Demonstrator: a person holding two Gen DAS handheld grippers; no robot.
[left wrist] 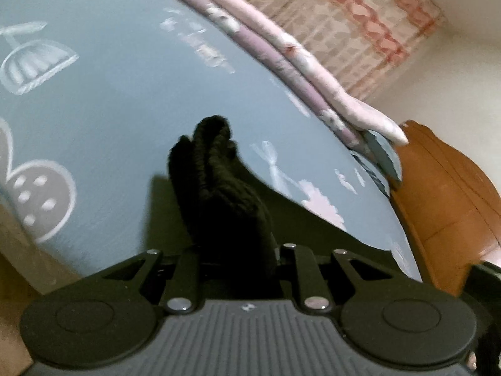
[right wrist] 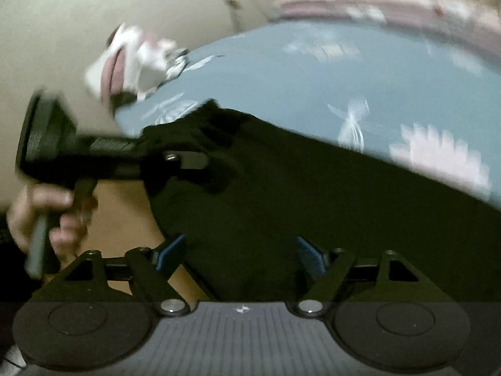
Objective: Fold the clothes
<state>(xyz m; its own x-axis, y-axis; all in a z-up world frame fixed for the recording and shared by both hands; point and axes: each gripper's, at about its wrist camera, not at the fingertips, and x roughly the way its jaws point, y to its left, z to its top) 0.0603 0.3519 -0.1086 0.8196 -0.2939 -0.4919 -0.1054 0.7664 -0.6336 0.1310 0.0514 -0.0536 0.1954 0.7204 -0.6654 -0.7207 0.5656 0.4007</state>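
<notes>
Black garment point(right wrist: 297, 188) lies spread on a blue patterned bedsheet point(right wrist: 313, 72). At left, a hand point(right wrist: 40, 219) holds the left gripper point(left wrist: 233, 250), jaws clenched on a bunched ribbed fold point(left wrist: 216, 169) of it, raised off the sheet. Right gripper point(right wrist: 241, 255): blue pads point(right wrist: 169, 250) spread apart, released, garment beneath them. Rolled pink bedding point(left wrist: 281, 50) lies along the far edge.

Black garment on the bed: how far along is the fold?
Done: the black garment lies spread on the blue sheet. In hand: the left gripper is shut on a bunched edge; the right gripper is open above the cloth. Left: no finished fold shows.
</notes>
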